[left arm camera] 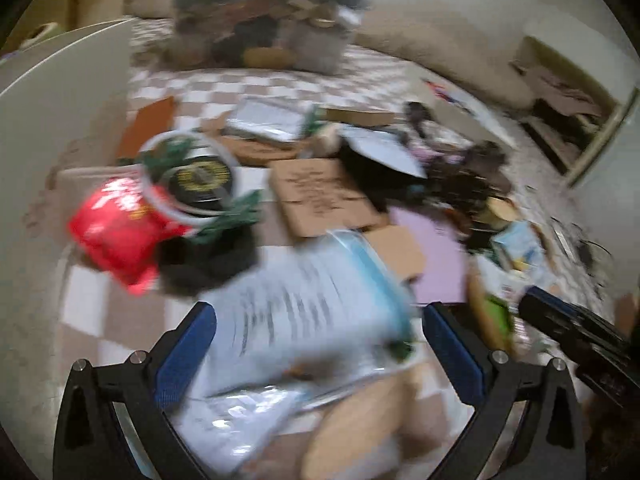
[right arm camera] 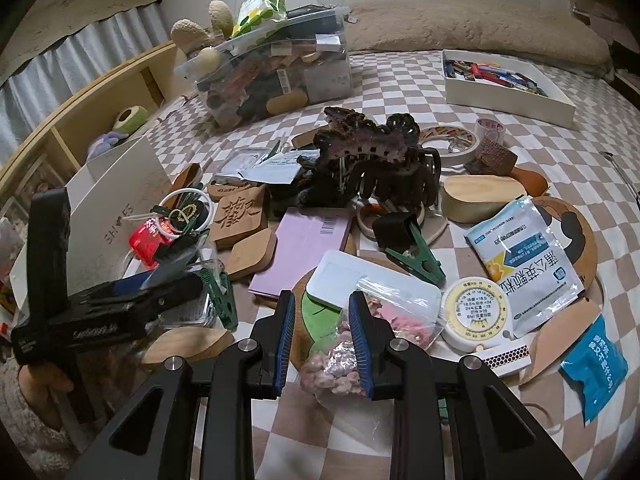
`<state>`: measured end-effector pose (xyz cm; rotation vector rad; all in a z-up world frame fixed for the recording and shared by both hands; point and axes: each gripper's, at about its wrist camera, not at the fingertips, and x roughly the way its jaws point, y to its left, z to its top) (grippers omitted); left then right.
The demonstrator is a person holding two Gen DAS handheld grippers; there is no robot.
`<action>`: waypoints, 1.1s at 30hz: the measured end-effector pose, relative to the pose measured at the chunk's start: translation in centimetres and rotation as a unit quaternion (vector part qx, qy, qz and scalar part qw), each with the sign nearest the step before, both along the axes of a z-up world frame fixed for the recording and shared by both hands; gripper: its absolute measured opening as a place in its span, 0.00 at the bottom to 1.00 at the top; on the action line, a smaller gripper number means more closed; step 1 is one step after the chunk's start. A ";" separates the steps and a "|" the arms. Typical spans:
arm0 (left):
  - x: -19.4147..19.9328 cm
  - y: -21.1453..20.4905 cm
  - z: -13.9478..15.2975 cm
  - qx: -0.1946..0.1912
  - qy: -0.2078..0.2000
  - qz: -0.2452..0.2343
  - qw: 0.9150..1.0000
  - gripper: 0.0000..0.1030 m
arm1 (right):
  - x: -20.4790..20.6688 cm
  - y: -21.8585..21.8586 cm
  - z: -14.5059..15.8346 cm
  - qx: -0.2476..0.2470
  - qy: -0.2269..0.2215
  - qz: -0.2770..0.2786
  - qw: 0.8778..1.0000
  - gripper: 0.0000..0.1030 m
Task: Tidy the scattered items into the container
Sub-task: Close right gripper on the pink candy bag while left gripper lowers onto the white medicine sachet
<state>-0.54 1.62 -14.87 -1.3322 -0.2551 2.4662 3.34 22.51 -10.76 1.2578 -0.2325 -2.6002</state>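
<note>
While my right gripper closes on a clear bag of pink bits, with both pads against the plastic, my left gripper is spread wide around a blurred white printed packet; I cannot tell whether it touches. Farther out lie a purple card, a green clip, a round dial disc and a white sachet on the checkered bedspread. Beyond them stands the clear container, already heaped. I judge most of the tidying is left.
</note>
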 end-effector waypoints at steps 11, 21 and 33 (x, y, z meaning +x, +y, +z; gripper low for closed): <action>0.0 -2.8 0.3 0.001 -0.007 0.070 0.998 1.00 | 0.1 0.1 0.2 -0.004 0.004 0.000 1.000 0.28; -2.8 -2.5 -0.6 0.016 -0.032 0.037 0.999 1.00 | 0.1 -0.2 0.1 -0.004 0.001 0.006 1.000 0.28; 0.2 -0.5 0.1 0.065 -0.049 -0.063 0.995 1.00 | 0.1 0.2 0.3 -0.015 0.005 0.001 1.000 0.28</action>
